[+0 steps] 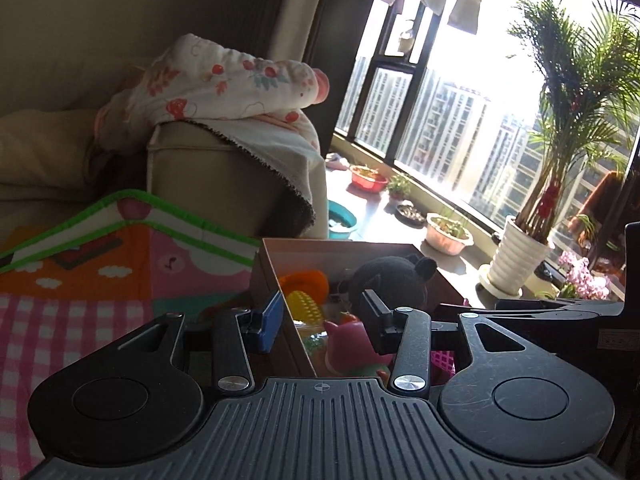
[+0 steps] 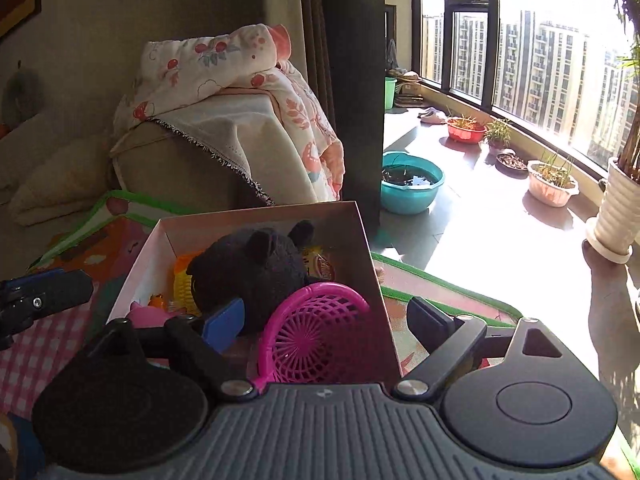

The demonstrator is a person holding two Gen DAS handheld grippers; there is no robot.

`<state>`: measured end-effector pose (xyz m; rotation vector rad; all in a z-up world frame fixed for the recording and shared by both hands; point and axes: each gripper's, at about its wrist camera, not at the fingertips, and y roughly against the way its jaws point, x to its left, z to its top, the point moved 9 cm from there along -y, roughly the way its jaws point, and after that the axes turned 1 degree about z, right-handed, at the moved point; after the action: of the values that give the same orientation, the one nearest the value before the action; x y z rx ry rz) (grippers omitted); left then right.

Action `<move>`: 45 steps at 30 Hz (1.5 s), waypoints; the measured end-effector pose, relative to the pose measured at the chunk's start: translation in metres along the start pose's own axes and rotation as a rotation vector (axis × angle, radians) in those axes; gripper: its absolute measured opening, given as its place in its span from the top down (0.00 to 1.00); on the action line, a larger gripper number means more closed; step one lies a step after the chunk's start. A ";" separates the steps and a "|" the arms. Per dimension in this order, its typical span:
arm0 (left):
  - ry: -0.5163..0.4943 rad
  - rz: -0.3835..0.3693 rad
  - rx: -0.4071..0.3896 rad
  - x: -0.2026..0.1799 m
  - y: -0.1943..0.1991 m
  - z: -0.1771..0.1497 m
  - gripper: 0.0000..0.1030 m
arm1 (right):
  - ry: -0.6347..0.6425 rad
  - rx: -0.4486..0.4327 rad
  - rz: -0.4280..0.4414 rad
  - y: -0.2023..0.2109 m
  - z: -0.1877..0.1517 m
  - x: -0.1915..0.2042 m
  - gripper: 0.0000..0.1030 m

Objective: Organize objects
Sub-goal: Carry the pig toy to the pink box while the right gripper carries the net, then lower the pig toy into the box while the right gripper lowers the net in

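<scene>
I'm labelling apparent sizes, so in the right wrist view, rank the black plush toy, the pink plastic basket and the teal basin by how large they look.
1. Black plush toy and pink plastic basket: about alike, unranked; both sit near the camera and overlap.
2. Teal basin: looks smallest, but stands farther off, so true size is unsure.

Harsh daylight through the window, blown-out glare, dim interior, hard floor shadows, fisheye-bent edges
</scene>
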<state>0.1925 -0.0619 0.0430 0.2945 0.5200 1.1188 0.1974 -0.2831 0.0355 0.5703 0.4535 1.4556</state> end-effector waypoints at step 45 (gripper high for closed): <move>0.124 0.016 0.061 0.015 0.030 -0.052 0.54 | -0.002 0.099 0.196 -0.005 -0.018 0.016 0.64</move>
<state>0.1465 -0.0378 0.0099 0.2840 0.6631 1.1429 0.1913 -0.2661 0.0192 0.7110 0.4801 1.6254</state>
